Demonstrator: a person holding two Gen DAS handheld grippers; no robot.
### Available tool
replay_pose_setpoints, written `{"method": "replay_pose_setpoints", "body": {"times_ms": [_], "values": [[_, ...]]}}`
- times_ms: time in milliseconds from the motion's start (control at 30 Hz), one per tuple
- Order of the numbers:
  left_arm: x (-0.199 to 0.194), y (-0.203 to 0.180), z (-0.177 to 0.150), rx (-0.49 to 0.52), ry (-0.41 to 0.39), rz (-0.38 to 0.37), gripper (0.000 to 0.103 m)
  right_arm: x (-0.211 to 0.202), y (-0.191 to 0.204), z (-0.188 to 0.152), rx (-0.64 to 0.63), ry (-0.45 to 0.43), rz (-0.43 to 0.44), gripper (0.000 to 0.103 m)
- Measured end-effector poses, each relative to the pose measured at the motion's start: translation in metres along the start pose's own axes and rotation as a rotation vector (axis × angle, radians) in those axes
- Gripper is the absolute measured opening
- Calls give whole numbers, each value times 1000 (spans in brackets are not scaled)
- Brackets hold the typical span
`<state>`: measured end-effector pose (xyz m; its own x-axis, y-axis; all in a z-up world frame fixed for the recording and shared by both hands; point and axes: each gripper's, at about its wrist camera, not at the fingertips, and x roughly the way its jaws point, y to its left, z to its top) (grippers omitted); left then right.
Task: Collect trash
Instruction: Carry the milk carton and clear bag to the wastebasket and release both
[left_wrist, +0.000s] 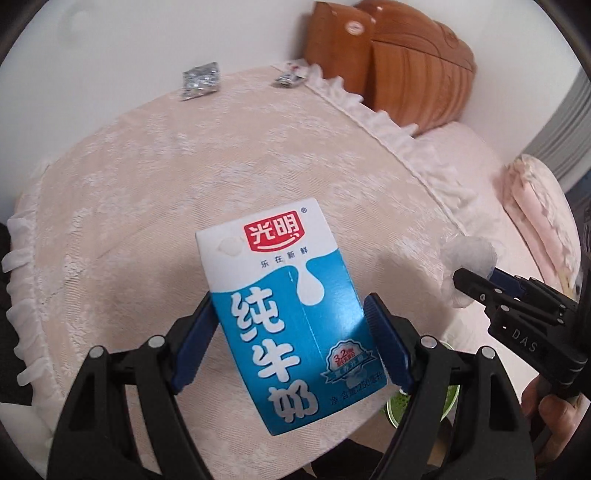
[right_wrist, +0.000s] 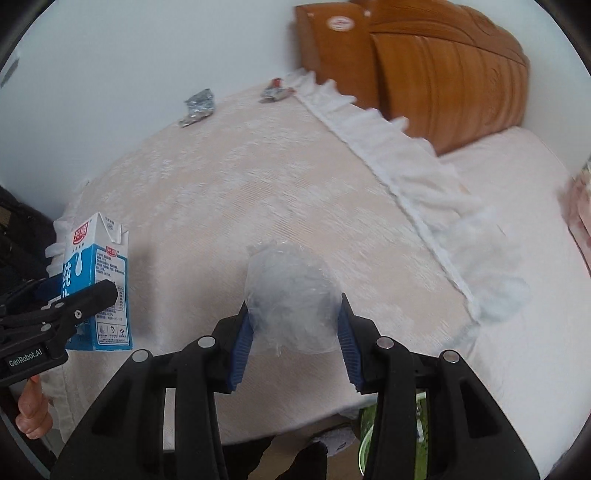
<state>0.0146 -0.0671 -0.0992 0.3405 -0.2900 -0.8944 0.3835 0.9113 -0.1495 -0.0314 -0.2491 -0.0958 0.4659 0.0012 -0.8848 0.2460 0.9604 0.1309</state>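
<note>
**Left-wrist view: carton in one set of tongs, crumpled wad in the other**

Left-wrist camera shows the left gripper (left_wrist: 291, 332) standing fairly wide, its blue pads pressed on both sides of a blue-and-white milk carton (left_wrist: 284, 314), which is held off the cloth with its printed front to the lens. At the right edge of that view the right gripper (left_wrist: 465, 280) comes in from the side, and only a white edge of what it grips can be seen, along with part of a hand (left_wrist: 554, 410) below it.

The right-wrist camera gives what the other hides: the right gripper (right_wrist: 295, 321) is closed on a crumpled wad of clear plastic wrap (right_wrist: 291, 299), pads tight on both sides. From here the carton (right_wrist: 99, 280) shows its side panel and folded top, at the near left, with the left gripper (right_wrist: 74, 299) across it.

Under both lies a pale pink patterned bedcover (left_wrist: 184, 184) with a white frill. At its far edge, by the wall, rest a silver foil wrapper (right_wrist: 197, 105) and, to its right, a smaller candy wrapper (right_wrist: 275, 92). A carved wooden headboard (right_wrist: 443, 74) stands at the far right. A green-rimmed bin (right_wrist: 369, 443) peeks out near the bed's edge.
</note>
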Motion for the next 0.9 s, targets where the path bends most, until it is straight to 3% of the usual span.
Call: {"method": "replay_pose_setpoints", "body": {"times_ms": [167,367,900], "values": [[-2,-57,-10,95,0,-17,76,-15,-52,-30,72,-3,-32,44],[-13,-86,-19,139,-15,-10,76,-25,-86,-48,103,-27,-31,45],[-16,-128,-31,217,-5,-15,76,-45,-106,-65,141,-43,-31,46]]}}
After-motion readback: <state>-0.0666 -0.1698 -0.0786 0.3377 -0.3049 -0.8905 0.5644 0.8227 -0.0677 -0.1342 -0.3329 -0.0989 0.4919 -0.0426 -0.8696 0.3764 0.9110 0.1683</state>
